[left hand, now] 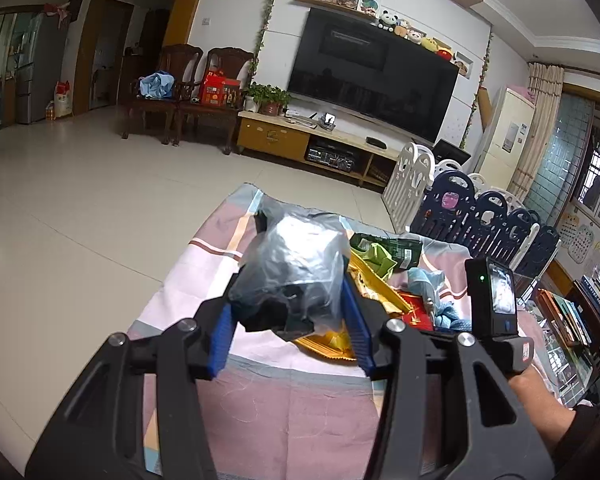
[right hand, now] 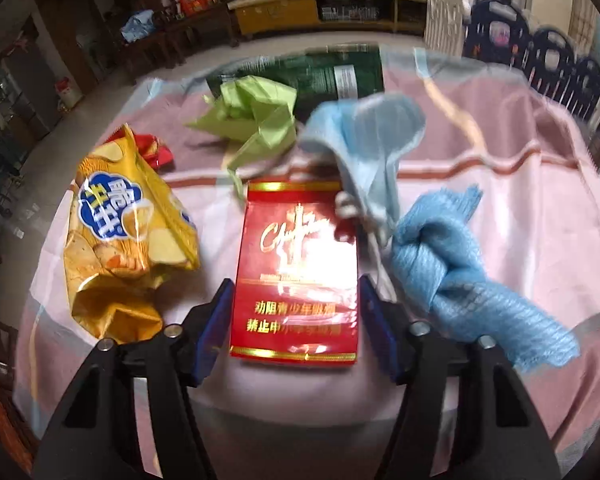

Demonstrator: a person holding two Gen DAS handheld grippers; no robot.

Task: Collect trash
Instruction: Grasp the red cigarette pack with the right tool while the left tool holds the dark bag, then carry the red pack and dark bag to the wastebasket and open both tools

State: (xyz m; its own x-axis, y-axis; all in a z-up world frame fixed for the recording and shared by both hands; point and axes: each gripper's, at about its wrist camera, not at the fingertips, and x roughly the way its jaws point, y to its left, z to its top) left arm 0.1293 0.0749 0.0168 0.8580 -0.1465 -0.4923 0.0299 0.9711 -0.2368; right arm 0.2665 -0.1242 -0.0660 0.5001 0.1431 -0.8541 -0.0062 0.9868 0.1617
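Trash lies scattered on a counter [left hand: 284,408] draped in a pink, white and blue checked cloth, in a living room with a large dark television [left hand: 374,74] on the far wall. From our left wrist view, our left gripper [left hand: 288,312] is clamped on a crumpled clear plastic bag [left hand: 296,264] with something dark inside; its blue pads press the bag from both sides, and the bag is lifted above the cloth. Beyond it we see a yellow snack bag [left hand: 332,348], a green wrapper and a red pack. At the right edge of this view, our right gripper appears from outside, a hand holding its handle.

From our right wrist view, which is somewhat blurred, our right gripper [right hand: 296,312] points down at a red cigarette pack [right hand: 296,272] lying flat on the cloth. Its fingers straddle the pack at half width, one on each side; we cannot tell whether the pads touch it. The yellow snack bag [right hand: 124,236] lies to the pack's left, crumpled green paper [right hand: 256,116] and a dark green packet [right hand: 324,76] lie behind it, and a pale blue face mask [right hand: 372,140] and a knotted blue cloth [right hand: 460,264] lie to its right.
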